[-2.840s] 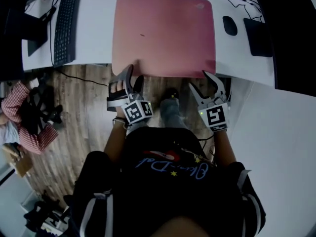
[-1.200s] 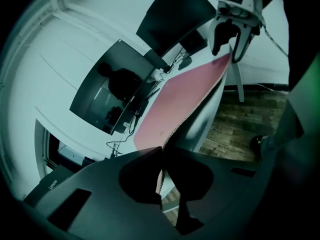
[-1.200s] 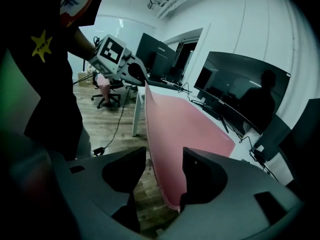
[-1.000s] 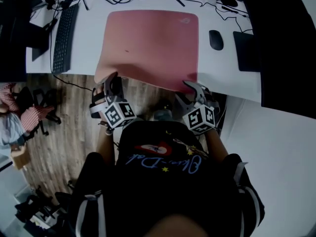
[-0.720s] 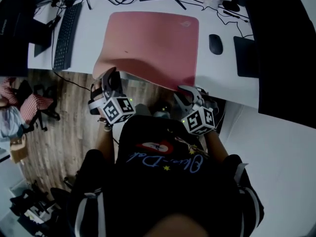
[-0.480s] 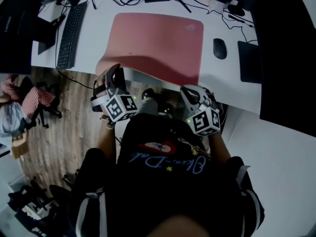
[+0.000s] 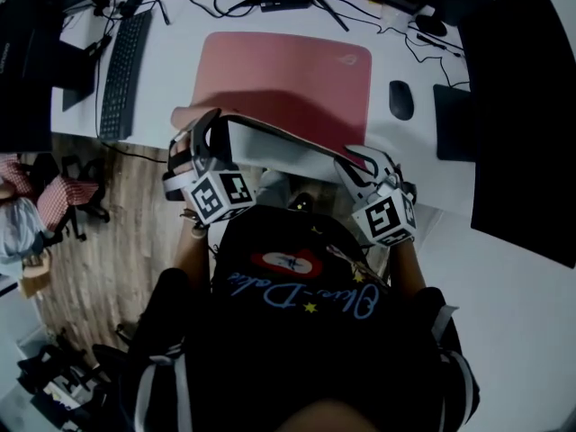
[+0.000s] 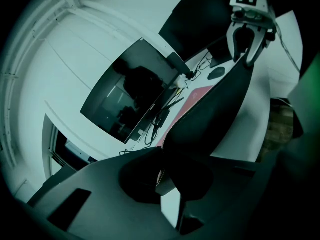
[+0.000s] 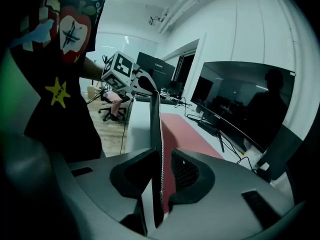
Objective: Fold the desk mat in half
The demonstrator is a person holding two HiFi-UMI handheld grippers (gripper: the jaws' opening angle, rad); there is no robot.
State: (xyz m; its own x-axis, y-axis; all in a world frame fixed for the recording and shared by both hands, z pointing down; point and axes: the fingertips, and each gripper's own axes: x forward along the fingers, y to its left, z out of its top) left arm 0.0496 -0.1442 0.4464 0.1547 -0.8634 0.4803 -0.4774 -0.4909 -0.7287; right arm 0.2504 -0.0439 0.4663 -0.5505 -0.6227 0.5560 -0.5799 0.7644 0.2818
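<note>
1. Left gripper [image 7: 209, 126] pinches the desk mat's [image 7: 288, 75] raised near-left corner.
2. Right gripper's [image 7: 357, 162] jaws are opening, with the near-right corner between them.
3. The mat's flat remainder lies far of both, on the desk [image 7: 171, 61].

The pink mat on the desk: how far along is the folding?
Done: the desk mat's near edge is lifted off the desk. In hand: the left tongs are shut on its near-left corner. The right tongs have their jaws opening, with the near-right corner between them, so that grip looks loose. Left: carrying the raised edge over to the far edge; the far half lies flat.
</note>
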